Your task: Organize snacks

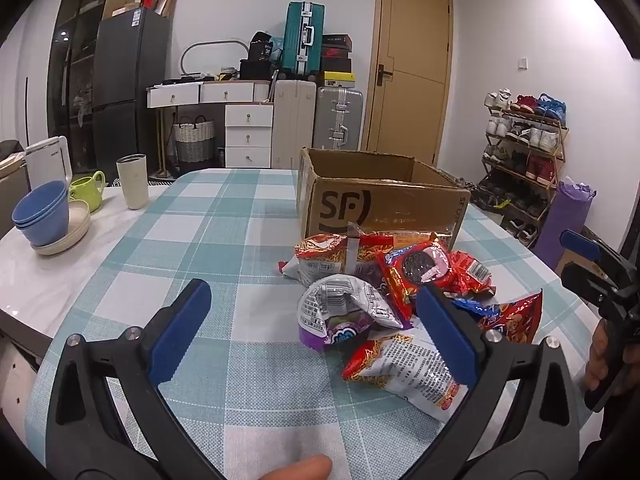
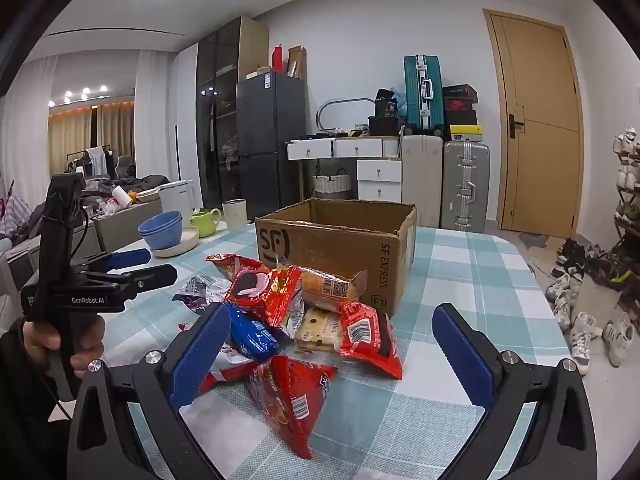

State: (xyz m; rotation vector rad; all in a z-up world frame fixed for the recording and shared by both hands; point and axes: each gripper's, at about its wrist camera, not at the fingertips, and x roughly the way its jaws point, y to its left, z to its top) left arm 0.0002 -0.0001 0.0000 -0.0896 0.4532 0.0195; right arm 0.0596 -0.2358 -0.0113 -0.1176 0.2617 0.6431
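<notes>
Blue-padded and spread wide, your left claw hangs just above the table with its checked teal-and-white cloth, gripping nothing. Between its fingers and slightly to the right lies the heap of snack packets: a silver-and-purple crumpled bag sits straight ahead of the claw, a red-and-white noodle-snack bag lies partly behind its right pad, and a red cookie packet with a dark sandwich biscuit printed on it rests farther ahead on the pile. Beyond the heap, touching its far edge, stands the open brown cardboard box marked SF. Your right claw is also spread wide and holds nothing; a red triangular crisp bag lies between its pads, a blue biscuit packet shows just past its left pad, and a red flat wrapper with a barcode lies ahead of it, near the box. Far to the left of the left claw stand stacked blue plastic bowls.
</notes>
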